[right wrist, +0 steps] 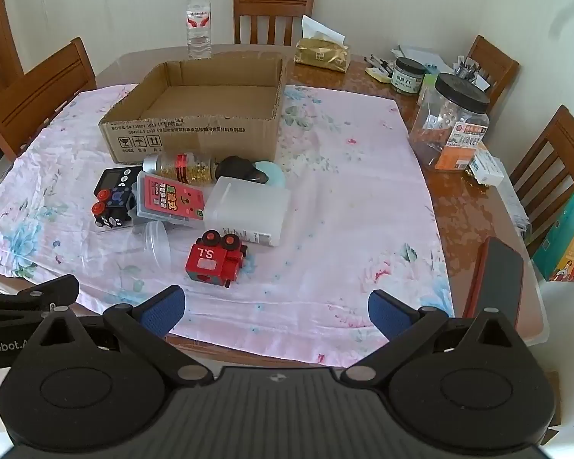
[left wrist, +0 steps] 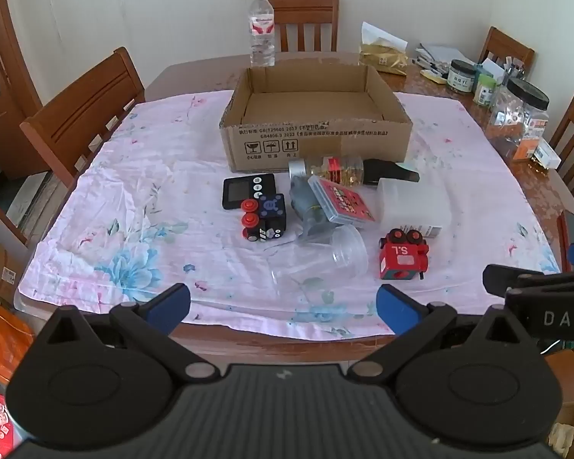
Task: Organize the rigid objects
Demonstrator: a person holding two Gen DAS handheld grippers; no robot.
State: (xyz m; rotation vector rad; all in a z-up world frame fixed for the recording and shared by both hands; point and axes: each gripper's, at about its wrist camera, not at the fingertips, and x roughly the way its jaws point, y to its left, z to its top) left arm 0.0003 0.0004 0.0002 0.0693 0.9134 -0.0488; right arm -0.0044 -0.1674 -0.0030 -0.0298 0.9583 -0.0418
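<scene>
Loose rigid objects lie in a cluster on the flowered pink cloth, just in front of the open, empty brown cardboard box, the landmark here and the likely receptacle.

Red wooden toy engine marked "S.L": nearest the camera, in front of the box and apart from the heap. Judged stiff, fairly light and blocky; its flat painted sides should offer the best purchase, its wheels and chimneys a poor one.

Clear plastic cup on its side: just left of the red engine. Probably very light, thin-walled and apt to roll or buckle; a hold across the rim seems safest.

Dark blue and black toy engine with red wheels: left of the heap, touching a flat black device with a grey screen.

Red-faced flat card case: tilted on other items, so likely to slide when touched.

Translucent white plastic box: right of the case; smooth and wide for the jaws.

Clear bottle of yellow capsules with a silver cap: lying against the box front; round, liable to roll.

Left gripper and right gripper: both hover above the near table edge, well short of the cluster, jaws spread wide and empty.
</scene>
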